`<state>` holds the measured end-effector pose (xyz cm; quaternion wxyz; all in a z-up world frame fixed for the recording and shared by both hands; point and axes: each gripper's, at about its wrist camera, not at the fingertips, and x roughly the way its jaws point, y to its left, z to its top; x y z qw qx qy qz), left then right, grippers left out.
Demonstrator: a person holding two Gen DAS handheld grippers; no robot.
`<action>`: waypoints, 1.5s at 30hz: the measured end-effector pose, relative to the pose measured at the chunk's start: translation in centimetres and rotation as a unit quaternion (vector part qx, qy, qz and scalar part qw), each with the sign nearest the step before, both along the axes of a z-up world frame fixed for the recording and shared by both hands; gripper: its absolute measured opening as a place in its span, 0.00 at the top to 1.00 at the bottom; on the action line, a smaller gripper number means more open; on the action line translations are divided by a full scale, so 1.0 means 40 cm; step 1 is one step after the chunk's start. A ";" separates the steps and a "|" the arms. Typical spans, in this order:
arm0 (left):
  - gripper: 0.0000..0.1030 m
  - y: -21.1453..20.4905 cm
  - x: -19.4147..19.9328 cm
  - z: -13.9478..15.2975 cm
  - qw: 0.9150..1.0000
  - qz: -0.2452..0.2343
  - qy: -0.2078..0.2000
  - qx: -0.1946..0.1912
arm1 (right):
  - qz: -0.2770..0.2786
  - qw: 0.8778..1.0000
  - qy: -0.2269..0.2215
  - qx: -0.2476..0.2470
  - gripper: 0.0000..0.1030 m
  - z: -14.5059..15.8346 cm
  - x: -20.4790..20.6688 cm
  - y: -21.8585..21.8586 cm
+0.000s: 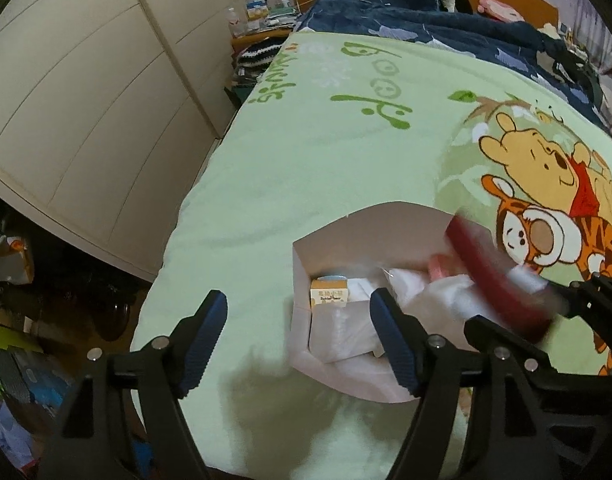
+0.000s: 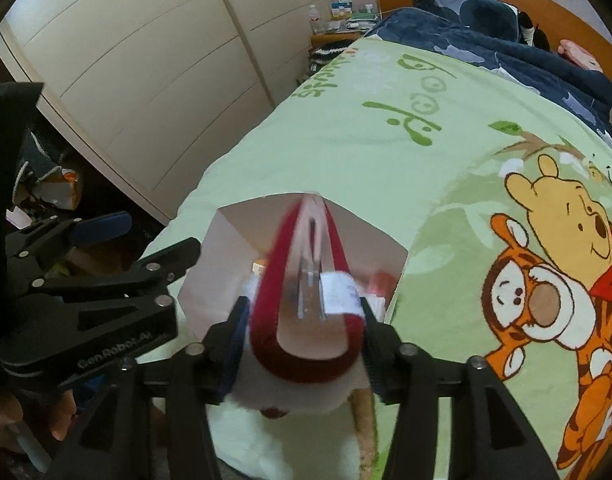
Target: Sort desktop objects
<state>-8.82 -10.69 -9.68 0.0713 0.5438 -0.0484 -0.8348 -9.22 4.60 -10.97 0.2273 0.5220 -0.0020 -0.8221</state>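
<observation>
An open white cardboard box (image 1: 386, 232) (image 2: 241, 240) lies on a green cartoon-print blanket (image 1: 306, 160). Inside it are a small yellow carton (image 1: 330, 294), white wrapped packs (image 1: 342, 336) and something pink (image 1: 440, 264). My right gripper (image 2: 303, 308) (image 1: 586, 300) is shut on a red stapler (image 2: 306, 280) (image 1: 494, 276) with a white label band, held over the box's opening; it is motion-blurred. My left gripper (image 1: 299, 312) (image 2: 145, 240) is open at the box's left side, its right finger over the box's near part, holding nothing.
Cream wardrobe doors (image 1: 85, 120) run along the left. A cluttered floor (image 1: 17, 280) lies below the bed's left edge. A dark blue duvet (image 1: 426, 20) covers the far end, with a bedside shelf (image 1: 261, 12) beyond. White fluffy fabric (image 2: 285, 440) lies nearest me.
</observation>
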 end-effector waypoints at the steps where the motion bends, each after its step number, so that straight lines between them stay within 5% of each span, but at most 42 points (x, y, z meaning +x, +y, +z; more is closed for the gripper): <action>1: 0.27 -0.005 0.002 0.003 1.000 0.002 0.001 0.002 | -0.002 1.000 0.002 0.000 0.29 0.002 0.000 0.002; 4: 0.26 -0.017 0.009 0.014 1.000 0.008 0.005 0.008 | -0.008 1.000 0.006 -0.004 0.15 0.008 0.003 0.011; 16: 0.23 -0.012 0.046 0.093 0.999 0.007 0.034 0.025 | -0.035 0.998 0.056 -0.008 0.15 0.113 0.052 0.041; 29: 0.14 0.053 0.182 0.154 0.998 -0.008 0.031 0.056 | -0.116 0.992 0.028 0.032 0.15 0.155 0.191 0.131; 45: 0.09 0.143 0.246 0.219 0.997 -0.022 0.049 0.055 | -0.158 0.985 0.059 0.037 0.15 0.209 0.273 0.223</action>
